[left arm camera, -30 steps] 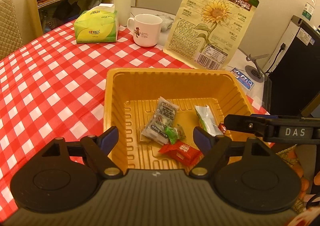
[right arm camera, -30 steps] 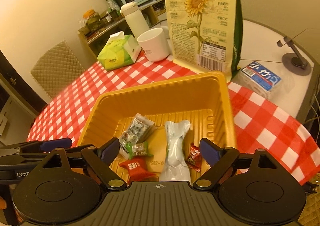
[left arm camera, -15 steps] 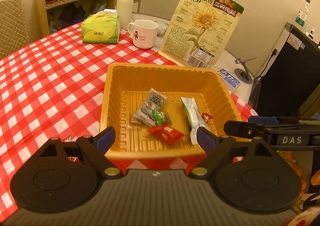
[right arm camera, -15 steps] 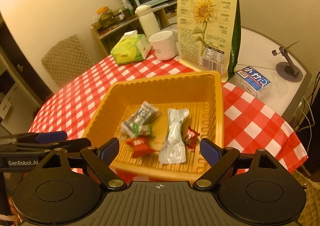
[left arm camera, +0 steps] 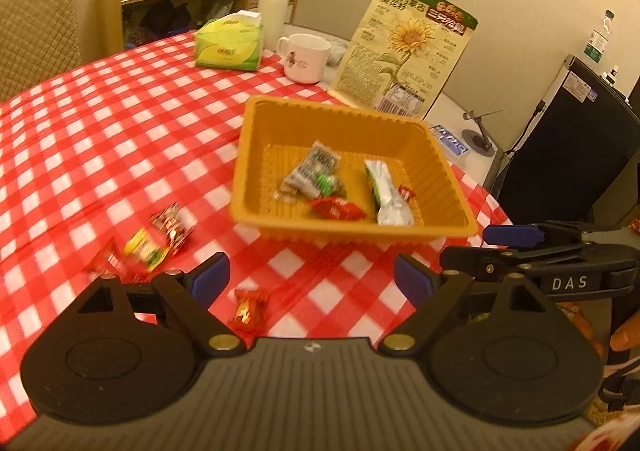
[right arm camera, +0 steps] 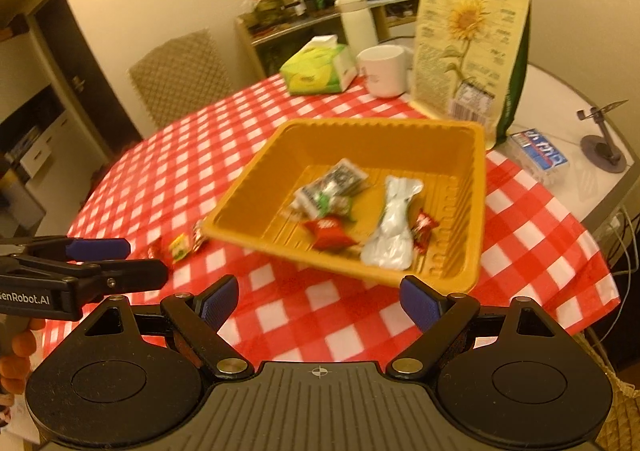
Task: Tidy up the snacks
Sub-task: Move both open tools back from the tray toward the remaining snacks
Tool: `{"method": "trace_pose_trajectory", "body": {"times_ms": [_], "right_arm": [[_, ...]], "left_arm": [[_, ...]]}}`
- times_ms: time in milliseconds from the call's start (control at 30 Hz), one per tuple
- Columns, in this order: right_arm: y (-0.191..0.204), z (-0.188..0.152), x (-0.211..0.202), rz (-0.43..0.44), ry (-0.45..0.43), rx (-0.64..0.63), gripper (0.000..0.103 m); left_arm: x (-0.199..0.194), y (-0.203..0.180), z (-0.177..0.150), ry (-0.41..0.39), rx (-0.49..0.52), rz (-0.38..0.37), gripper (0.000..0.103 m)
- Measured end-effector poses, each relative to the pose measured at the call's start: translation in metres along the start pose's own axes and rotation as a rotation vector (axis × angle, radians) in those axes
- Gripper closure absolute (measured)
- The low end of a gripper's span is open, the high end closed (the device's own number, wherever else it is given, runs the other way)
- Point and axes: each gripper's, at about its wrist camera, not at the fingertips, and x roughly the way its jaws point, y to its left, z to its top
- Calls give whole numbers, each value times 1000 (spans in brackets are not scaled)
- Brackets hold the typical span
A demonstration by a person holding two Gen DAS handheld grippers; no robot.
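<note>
Tray (left arm camera: 256, 155) on the worktop (left arm camera: 80, 139), holding several snacks (left arm camera: 320, 175). Loose snacks (left arm camera: 160, 239) on the worktop left of the tray; one more (left arm camera: 248, 307) in front, nearer the camera. Behind the tray: seed bag (left arm camera: 408, 51) upright; mug (left arm camera: 306, 57) and tissue pack (left arm camera: 228, 45) to its left. Small box (left arm camera: 450, 141) right of the tray.
</note>
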Motion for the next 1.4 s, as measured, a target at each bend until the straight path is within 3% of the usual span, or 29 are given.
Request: {"method": "trace_pose_trajectory", "body": {"times_ms": [533, 1000, 1400], "right_arm": [[55, -33, 29, 89, 133, -86, 16], [97, -50, 69, 107, 225, -142, 16], [111, -39, 102, 77, 205, -108, 16]], "left_arm": [[-37, 55, -63, 67, -125, 72, 15], [-56, 105, -95, 91, -211, 158, 15], [-53, 141, -100, 91, -247, 199, 15]]}}
